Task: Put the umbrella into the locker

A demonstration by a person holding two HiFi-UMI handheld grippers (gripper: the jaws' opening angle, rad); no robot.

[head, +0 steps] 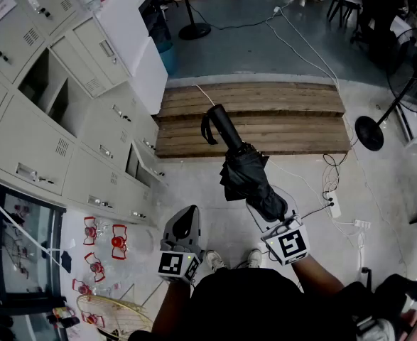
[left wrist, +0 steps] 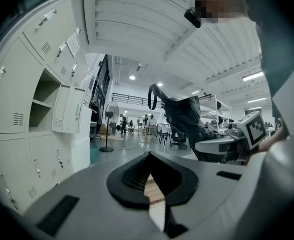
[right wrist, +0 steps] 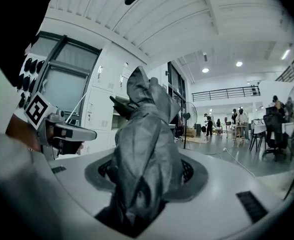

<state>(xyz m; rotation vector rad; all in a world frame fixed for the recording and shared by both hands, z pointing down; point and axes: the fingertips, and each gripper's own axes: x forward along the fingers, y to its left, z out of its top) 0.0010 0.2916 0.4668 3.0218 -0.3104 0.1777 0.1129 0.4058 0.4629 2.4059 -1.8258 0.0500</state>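
Note:
A folded black umbrella (head: 244, 172) sticks up and forward from my right gripper (head: 275, 215), whose jaws are shut on its fabric end; its handle (head: 219, 123) with a strap points away from me. In the right gripper view the bunched canopy (right wrist: 144, 149) fills the jaws of the right gripper (right wrist: 144, 176). My left gripper (head: 183, 224) is beside it on the left, empty, jaw tips together (left wrist: 149, 156). The grey lockers (head: 66, 119) stand to the left, with an open compartment (head: 48, 84) and another open door (head: 133, 163). From the left gripper view, the umbrella (left wrist: 184, 116) is to the right, the open compartment (left wrist: 44, 104) on the left.
Wooden pallets (head: 251, 119) lie ahead on the floor. A standing fan (head: 407, 69) and its base (head: 370, 133) are at the right, with cables and a power strip (head: 334, 204) nearby. Red-and-white items (head: 105, 244) lie on the floor by a glass-door cabinet (head: 16, 240).

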